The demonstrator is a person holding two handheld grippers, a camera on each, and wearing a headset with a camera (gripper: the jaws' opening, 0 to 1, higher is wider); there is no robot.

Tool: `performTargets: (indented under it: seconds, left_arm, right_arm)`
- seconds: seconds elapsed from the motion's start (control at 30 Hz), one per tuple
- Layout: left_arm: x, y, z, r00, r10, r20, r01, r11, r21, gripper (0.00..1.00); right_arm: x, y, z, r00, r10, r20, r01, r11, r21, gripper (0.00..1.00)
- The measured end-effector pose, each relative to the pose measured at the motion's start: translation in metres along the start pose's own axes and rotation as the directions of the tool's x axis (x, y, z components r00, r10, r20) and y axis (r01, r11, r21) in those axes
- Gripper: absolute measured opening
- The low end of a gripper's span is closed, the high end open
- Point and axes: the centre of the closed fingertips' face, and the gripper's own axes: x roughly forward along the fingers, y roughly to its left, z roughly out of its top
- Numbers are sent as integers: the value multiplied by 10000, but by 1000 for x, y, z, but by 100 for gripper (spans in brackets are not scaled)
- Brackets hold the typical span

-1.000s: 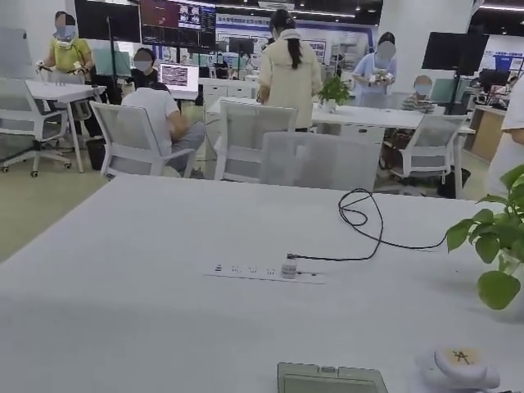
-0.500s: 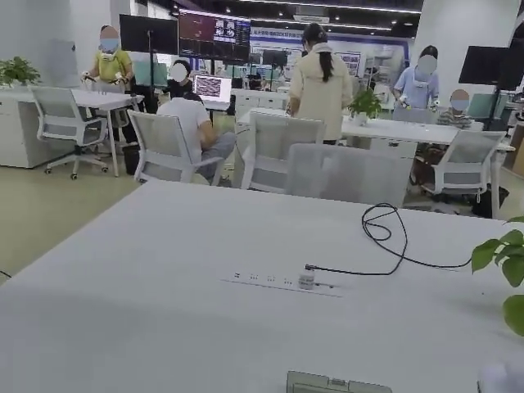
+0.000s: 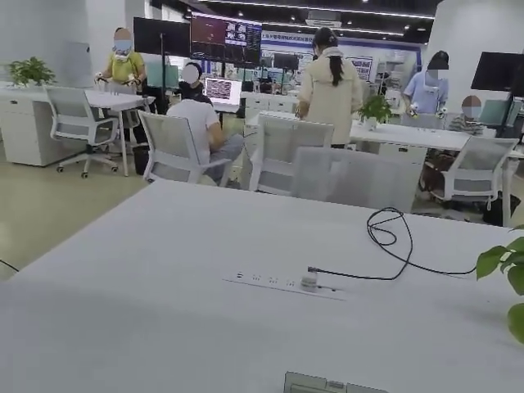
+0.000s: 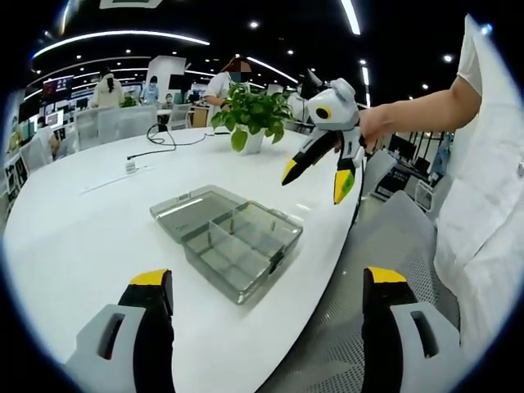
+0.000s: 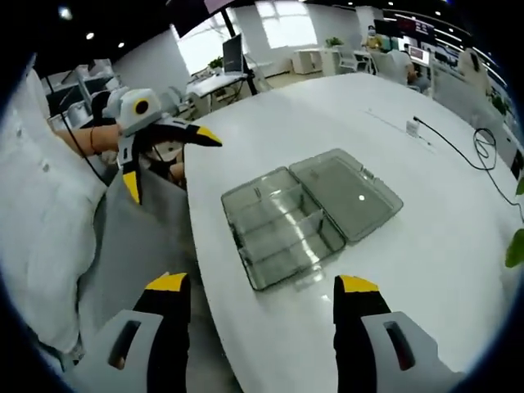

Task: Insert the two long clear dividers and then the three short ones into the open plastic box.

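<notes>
The left tool has its yellow-tipped jaws wide apart with nothing between them. The right tool is just as open and empty. Each hangs off the near edge of the worktop, raised above it and touching nothing, one on either side of the box. This looks like a resting or ready pose that keeps the jaws clear of the plastic.

The box sits near that edge, its lid folded flat onto the worktop on the far side so the tray is open from above. Clear walls stand in the tray and split it into compartments. That suggests dividers are already seated, though I cannot count them or tell long from short.

Further out, a power strip and a looped black cable lie mid-worktop, well apart from the box. A potted plant stands beyond.
</notes>
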Motion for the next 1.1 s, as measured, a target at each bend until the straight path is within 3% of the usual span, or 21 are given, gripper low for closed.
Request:
performTargets:
  seconds: [0.17, 0.27, 0.43, 0.5, 0.7, 0.87, 1.1]
  left_arm:
    - [1, 0, -1, 10000, -32, -69, 33, 10000, 79, 100]
    - [1, -2, -2, 10000, -73, -64, 73, 10000, 39, 100]
    - [2, -2, -3, 10000, -16, -71, 16, 10000, -1, 100]
    - [1, -2, -3, 10000, 15, -65, -16, 10000, -33, 100]
    - [0, -1, -4, 10000, 58, -67, -59, 9999, -151, 100]
    - [0, -1, -6, 9999, 80, -109, -82, 9998, -197, 100]
    - [1, -1, -6, 9999, 74, -82, -76, 9996, -269, 100]
  right_arm:
    - [7, -14, -25, 9949, -116, -1000, -11, 9920, -1260, 69]
    - [14, -23, -44, 9823, -295, -1849, -105, 9773, -2117, 66]
    - [25, -34, -54, 9727, -355, -2292, -319, 9584, -2838, 59]
    - [29, -38, -59, 9622, -463, -2684, -499, 9387, -3411, 57]
    - [39, -47, -72, 9414, -499, -3334, -829, 9244, -3724, 50]
    - [43, -51, -74, 9378, -443, -3443, -943, 9221, -3753, 47]
    - [47, -53, -79, 9234, -550, -3798, -1166, 9027, -4143, 45]
